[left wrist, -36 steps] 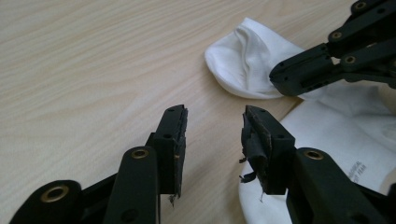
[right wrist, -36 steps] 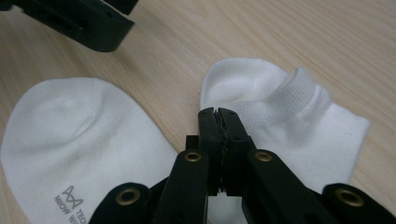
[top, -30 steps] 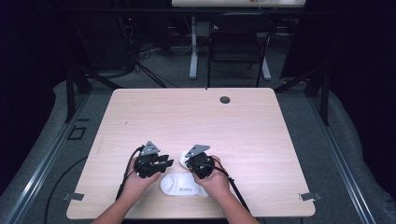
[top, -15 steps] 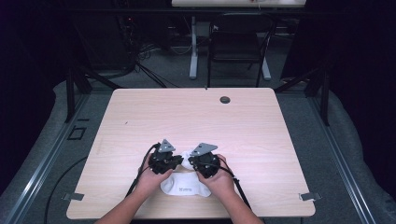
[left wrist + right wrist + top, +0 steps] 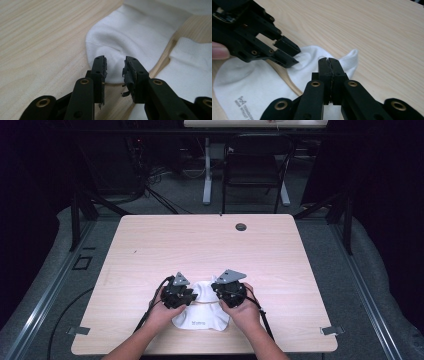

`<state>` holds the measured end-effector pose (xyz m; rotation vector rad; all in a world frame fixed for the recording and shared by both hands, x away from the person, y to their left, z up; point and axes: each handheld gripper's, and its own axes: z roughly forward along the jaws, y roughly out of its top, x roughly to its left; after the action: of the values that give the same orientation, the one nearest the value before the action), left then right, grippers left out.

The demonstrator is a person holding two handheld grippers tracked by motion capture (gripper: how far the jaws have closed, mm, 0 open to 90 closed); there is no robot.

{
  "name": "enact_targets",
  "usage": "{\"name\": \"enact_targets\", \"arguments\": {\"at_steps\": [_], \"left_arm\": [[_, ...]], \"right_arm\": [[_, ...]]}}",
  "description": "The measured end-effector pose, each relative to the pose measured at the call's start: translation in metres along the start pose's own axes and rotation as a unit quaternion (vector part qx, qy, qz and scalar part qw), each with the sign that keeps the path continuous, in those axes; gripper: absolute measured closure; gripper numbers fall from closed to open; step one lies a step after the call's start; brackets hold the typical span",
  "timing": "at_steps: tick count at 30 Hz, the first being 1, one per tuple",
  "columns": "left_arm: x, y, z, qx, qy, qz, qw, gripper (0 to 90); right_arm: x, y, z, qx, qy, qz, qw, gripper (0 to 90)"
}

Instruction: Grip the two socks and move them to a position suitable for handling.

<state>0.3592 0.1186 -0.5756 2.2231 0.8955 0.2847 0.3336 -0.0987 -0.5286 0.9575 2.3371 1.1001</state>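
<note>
A white cotton sock [image 5: 201,312] lies at the pale wooden table's [image 5: 150,240] 6 o'clock edge. Left tool [image 5: 114,68] gapes over its heel; right tool [image 5: 329,65] is clenched, whether on fabric unclear. Uneven pulling could bunch it.

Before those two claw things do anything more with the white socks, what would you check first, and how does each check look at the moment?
1. Left gripper open, ready to take cloth: ok, its jaws stand apart around the rounded end of a white sock.
2. Left gripper holding cloth: not ok, nothing is pinched yet.
3. Right gripper shut: ok, its jaws are pressed together.
4. Cloth caught between the right jaws: cannot tell, no cloth shows between them.
5. The grippers apart from each other: ok, a gap shows between them in the high view.
6. Socks fully on the wooden table: ok, they lie near its front edge.
</note>
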Motion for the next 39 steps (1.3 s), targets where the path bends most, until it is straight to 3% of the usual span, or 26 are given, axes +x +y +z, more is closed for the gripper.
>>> {"name": "enact_targets", "arguments": {"at_steps": [7, 16, 22, 28, 39], "left_arm": [[0.003, -0.002, -0.001, -0.003, 0.007, -0.003, 1.0, 72.3], [0.005, -0.002, -0.001, -0.002, 0.018, -0.011, 0.9998, 81.7], [0.005, -0.003, -0.002, -0.003, 0.024, -0.011, 0.9996, 88.5], [0.01, -0.006, -0.005, -0.008, 0.022, -0.028, 0.9993, 89.3], [0.018, -0.016, -0.016, -0.013, 0.023, -0.046, 0.9986, 89.2]], "right_arm": [[-0.019, -0.015, -0.009, -0.002, -0.025, 0.025, 0.9994, 89.8], [-0.039, -0.039, -0.009, 0.015, -0.037, 0.068, 0.9969, 89.8], [-0.045, -0.05, -0.007, 0.035, -0.044, 0.078, 0.9954, 90.0], [-0.049, -0.059, -0.002, 0.051, -0.048, 0.089, 0.9936, 90.0], [-0.049, -0.062, 0.004, 0.053, -0.028, 0.11, 0.9921, 89.7]]}}
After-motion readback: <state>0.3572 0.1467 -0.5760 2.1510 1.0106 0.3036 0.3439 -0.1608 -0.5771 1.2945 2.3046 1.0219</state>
